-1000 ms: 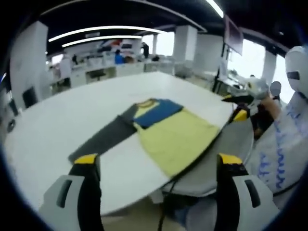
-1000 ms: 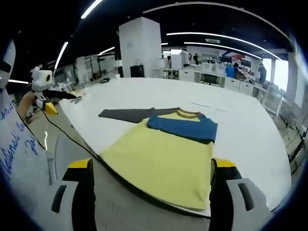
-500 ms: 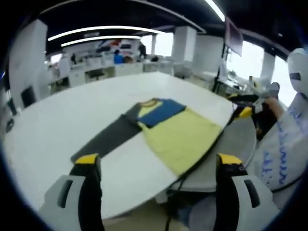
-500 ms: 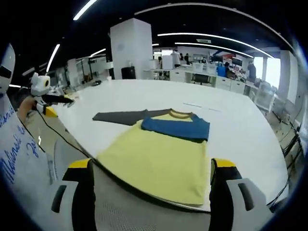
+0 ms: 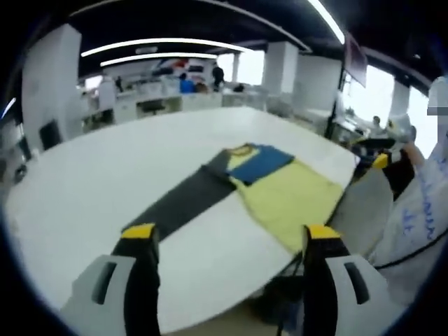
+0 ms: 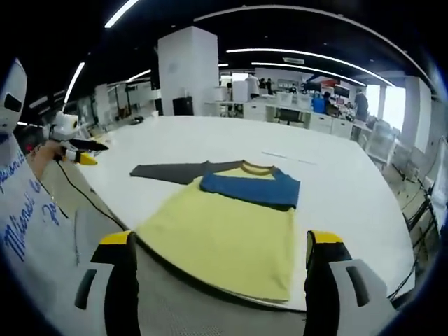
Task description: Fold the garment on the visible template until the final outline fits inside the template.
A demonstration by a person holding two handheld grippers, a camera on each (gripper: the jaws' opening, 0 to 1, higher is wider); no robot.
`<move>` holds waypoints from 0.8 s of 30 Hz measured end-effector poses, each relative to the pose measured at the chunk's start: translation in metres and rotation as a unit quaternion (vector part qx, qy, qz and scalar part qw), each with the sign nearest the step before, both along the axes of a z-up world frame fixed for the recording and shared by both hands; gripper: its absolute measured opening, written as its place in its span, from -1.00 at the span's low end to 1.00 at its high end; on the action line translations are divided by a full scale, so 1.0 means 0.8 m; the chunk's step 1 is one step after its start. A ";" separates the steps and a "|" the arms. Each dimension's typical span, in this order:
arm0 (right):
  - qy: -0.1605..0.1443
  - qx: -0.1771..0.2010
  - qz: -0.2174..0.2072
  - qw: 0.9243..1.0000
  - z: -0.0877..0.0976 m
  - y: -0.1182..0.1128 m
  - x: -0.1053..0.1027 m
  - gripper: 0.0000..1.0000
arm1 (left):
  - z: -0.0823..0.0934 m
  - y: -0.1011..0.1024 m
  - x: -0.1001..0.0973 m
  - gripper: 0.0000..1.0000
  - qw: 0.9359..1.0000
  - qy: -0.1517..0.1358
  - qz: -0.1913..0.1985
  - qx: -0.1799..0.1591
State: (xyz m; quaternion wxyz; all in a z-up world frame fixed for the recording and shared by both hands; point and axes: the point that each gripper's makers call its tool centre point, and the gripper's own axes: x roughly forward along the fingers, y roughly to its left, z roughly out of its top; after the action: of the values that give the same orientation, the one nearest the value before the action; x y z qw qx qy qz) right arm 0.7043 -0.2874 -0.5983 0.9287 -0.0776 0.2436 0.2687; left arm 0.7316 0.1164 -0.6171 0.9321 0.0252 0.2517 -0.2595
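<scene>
Shirt: a long-sleeved shirt point(image 6: 231, 224) lies flat on the white table point(image 6: 336, 189), near the edge closest to the person. Its body is yellow, with a blue band across the chest and shoulders and a yellow collar.
Sleeve: one dark grey sleeve point(image 5: 185, 203) stretches straight out to the side over the bare tabletop; in the right gripper view it points left point(image 6: 168, 170).
Left tool: point(image 5: 227, 241) jaws wide apart, nothing between them, held off the table and apart from the shirt point(image 5: 283, 189). In the right gripper view it shows at far left point(image 6: 78, 148), in the person's hand.
Right tool: point(image 6: 218, 245) jaws wide apart and empty, in front of the shirt's hem, not touching the cloth.
Cable: a black cable point(image 6: 91, 199) runs along the table edge by the hem.
Person: a white sleeve with blue writing point(image 6: 28, 210) at the left rim.
</scene>
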 end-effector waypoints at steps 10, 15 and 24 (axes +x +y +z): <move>0.001 0.003 -0.016 1.000 0.001 -0.006 0.003 1.00 | -0.052 0.056 0.054 0.08 0.998 0.006 0.060 -0.008; 0.007 0.003 -0.018 1.000 -0.005 -0.008 0.000 1.00 | -0.076 0.079 0.069 -0.02 0.995 0.034 0.091 0.002; 0.006 0.003 -0.029 1.000 -0.006 -0.018 -0.003 1.00 | -0.095 0.105 0.096 -0.25 0.990 0.035 0.136 -0.011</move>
State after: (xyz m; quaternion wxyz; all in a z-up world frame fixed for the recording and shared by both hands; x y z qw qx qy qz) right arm 0.7017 -0.3021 -0.6033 0.9347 -0.0663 0.2509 0.2429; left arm 0.8083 0.2002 -0.6934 0.9495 -0.0286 0.2826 -0.1336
